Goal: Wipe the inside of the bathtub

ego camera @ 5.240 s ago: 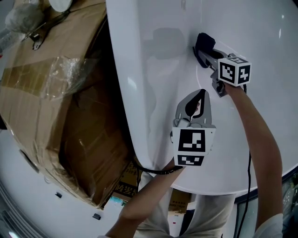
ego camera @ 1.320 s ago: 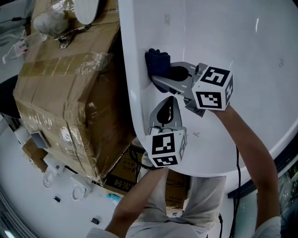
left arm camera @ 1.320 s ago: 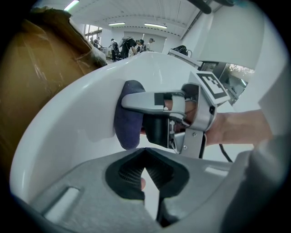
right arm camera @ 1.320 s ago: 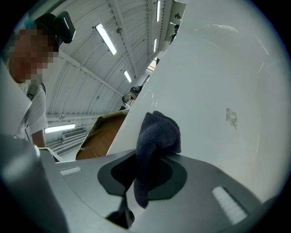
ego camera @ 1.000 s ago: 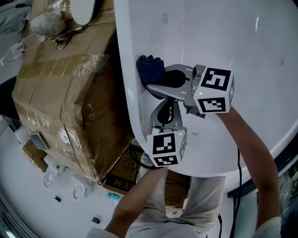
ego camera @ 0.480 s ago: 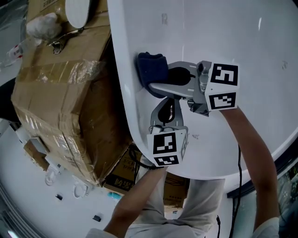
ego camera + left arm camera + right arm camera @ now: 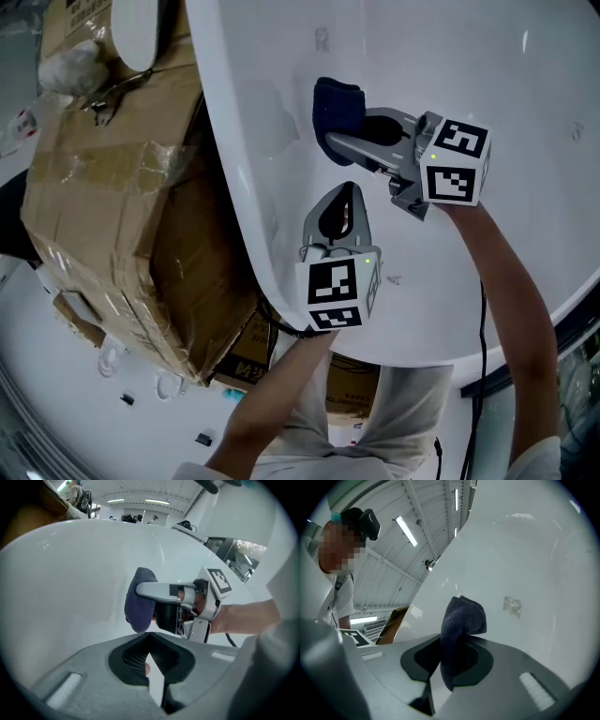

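Observation:
A white bathtub fills most of the head view, its inner wall curving down to the left. My right gripper is shut on a dark blue cloth and presses it against that wall. The same dark blue cloth stands up from the shut jaws of the right gripper, near a small grey smudge on the white surface. My left gripper hovers just below the right one, shut and empty; seen from the left gripper, the cloth lies ahead.
A large cardboard box wrapped in clear film stands close against the tub's outer left side. Small boxes lie on the floor below the tub rim. A black cable hangs by my right arm.
The right gripper has carried the cloth rightwards and up along the tub's inner wall, away from the rim. The left gripper stays nearly still.

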### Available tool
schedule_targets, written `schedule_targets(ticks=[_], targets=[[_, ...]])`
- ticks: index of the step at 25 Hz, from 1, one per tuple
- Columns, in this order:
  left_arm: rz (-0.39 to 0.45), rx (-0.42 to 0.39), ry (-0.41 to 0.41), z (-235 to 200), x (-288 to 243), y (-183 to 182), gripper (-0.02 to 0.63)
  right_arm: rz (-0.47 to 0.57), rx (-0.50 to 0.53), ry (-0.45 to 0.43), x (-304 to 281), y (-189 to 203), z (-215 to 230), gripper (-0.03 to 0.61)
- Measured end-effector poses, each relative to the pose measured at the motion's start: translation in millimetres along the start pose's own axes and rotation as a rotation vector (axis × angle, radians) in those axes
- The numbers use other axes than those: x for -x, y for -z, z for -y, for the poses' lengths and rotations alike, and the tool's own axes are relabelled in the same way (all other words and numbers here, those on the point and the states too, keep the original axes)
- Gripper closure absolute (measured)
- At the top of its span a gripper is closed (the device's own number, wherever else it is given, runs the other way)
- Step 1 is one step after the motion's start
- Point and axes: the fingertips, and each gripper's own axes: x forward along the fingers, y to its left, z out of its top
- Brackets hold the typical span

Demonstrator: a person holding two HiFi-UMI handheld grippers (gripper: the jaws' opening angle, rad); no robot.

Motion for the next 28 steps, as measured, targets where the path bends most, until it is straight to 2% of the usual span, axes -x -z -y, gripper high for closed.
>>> schedule_targets(ticks=[12,21,28], targets=[[-0.044,-0.034,0.032,-5.6,-43.3,-4.3,0.615,-0.003,-0.047,0.217,14.4,21.6,90.7,0.528],[-0.058,-0.031,0.063,-6.8,-65.4,-1.7,0.615,-0.040,-0.094,0.309,10.8,45.6,136.8,0.527],[-0.057,-0.043,0.068,-11.2,-78.1,-3.1,0.615,-0.061,-0.092,0.457,20.3,58.6,181.0,0.527]])
